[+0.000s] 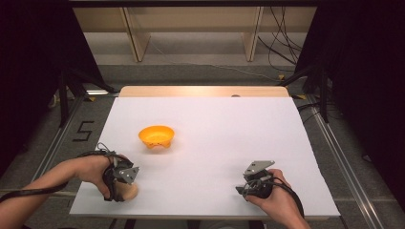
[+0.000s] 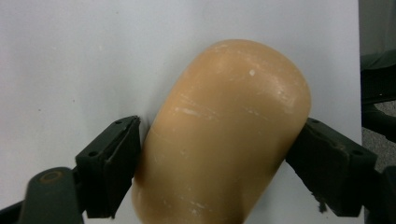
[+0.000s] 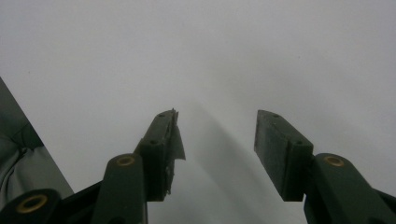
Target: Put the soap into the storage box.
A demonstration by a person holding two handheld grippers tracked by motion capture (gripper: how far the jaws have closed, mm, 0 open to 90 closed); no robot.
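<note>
Bread roll [image 2: 224, 135], tan and smooth, lies at the white desk's [image 1: 215, 138] near left corner, clamped between the left gripper's [image 1: 125, 187] two black jaws, an orange bowl [image 1: 156, 136] farther in, grey floor and wooden frames beyond.

left tongs [image 2: 215, 154] clamped, right tongs [image 3: 217, 144] agape

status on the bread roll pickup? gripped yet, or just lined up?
Done: left gripper is at the tan bread roll near the table's front left edge, jaws on either side of it. In hand: both pads look against or nearly against its sides; a firm clamp can't be confirmed, and it lies on the white surface, not lifted. Left: probably lift and carry, perhaps to the orange bowl, which looks empty. Right gripper is open, holding nothing.
</note>
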